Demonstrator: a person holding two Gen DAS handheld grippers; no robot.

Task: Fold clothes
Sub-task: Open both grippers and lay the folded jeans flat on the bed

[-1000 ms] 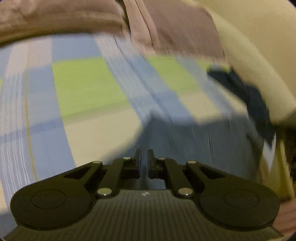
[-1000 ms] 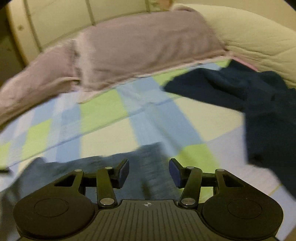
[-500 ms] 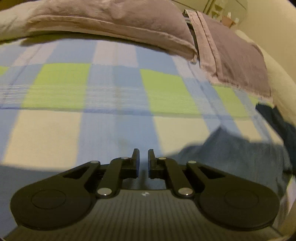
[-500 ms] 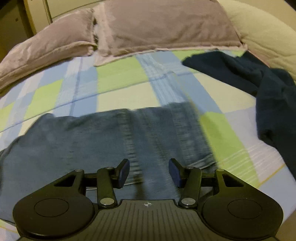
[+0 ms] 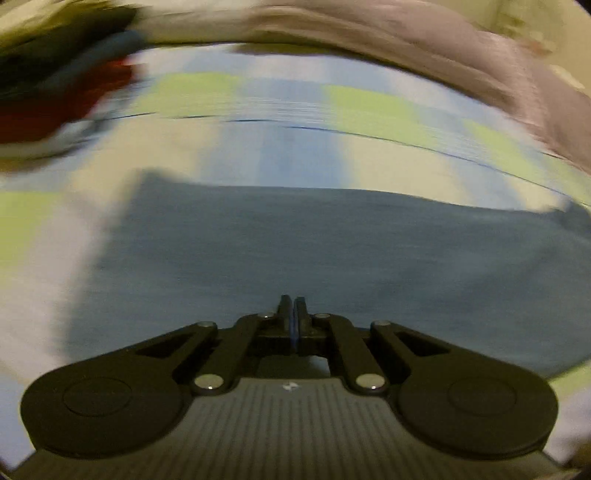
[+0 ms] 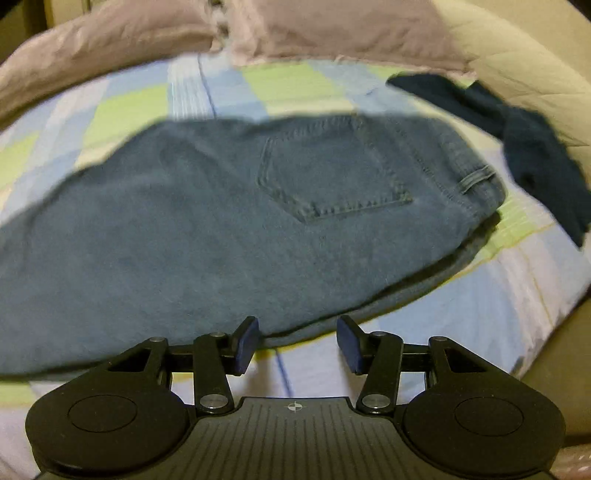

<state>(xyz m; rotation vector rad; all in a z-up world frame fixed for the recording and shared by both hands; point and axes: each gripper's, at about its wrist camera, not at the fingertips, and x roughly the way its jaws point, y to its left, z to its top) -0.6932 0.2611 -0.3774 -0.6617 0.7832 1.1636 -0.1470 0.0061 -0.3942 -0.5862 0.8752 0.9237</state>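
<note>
Now jeans [image 6: 229, 221] fill both views — left gripper [image 5: 294, 317] stays shut.

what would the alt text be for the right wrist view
Folded blue jeans, back pocket up, lie on a checked bedsheet, with the open, empty right gripper at their near edge. A dark navy garment lies to the right, mauve pillows behind.

I see a bed [image 6: 480, 295] under a blue, green and cream checked sheet, mauve pillows [image 6: 332, 26] at its head, dim warm light.
</note>
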